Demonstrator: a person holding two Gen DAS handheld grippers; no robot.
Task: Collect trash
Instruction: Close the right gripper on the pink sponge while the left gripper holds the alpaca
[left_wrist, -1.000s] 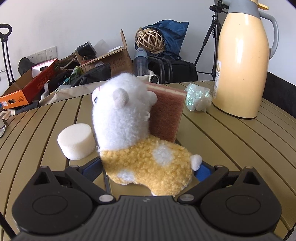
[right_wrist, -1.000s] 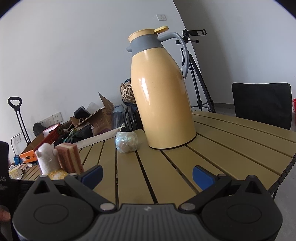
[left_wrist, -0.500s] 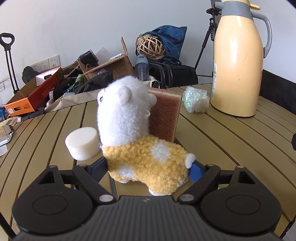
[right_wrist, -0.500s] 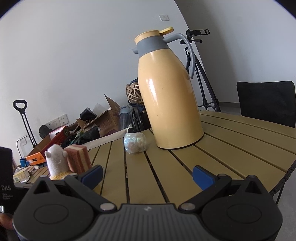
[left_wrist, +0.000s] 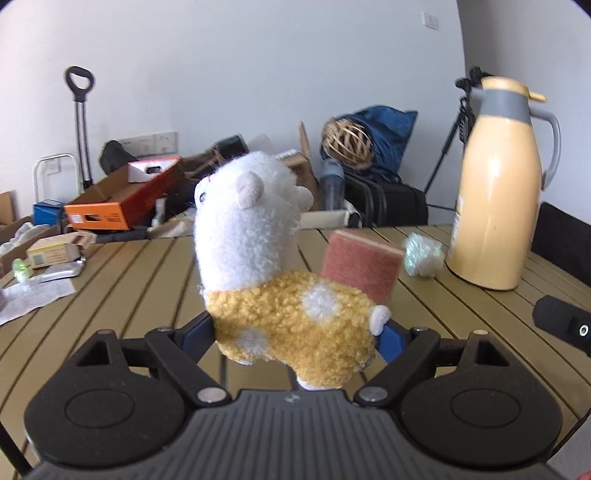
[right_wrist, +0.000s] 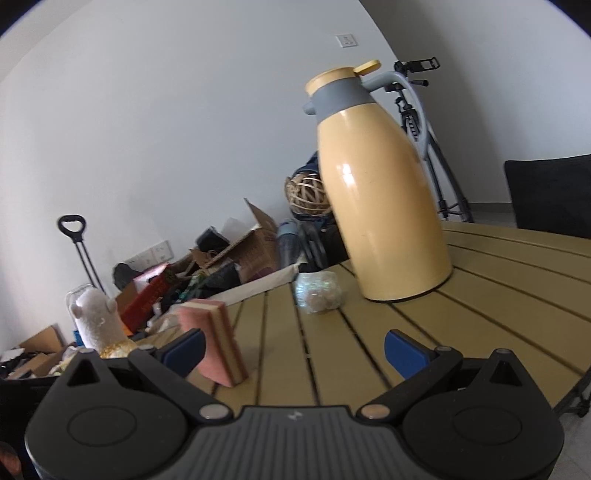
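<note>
On the desk (left_wrist: 122, 280), mid-scene: notes follow.
Left claw (left_wrist: 295, 332): clamped on plush alpaca (left_wrist: 273, 280), held clear of the slats.
Right claw (right_wrist: 293, 349): apart, empty.
Trash: crumpled wrapper (right_wrist: 319, 291) beside thermos (right_wrist: 380, 206); likely light, crushable, pinch anywhere.
Sponge (right_wrist: 214, 339): upright.
Surface: slatted, gaps.
Room: cluttered boxes behind.

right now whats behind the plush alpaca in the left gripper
A pink sponge stands on edge on the table behind the plush alpaca. Its lower corner and the slats behind the toy are hidden.
</note>
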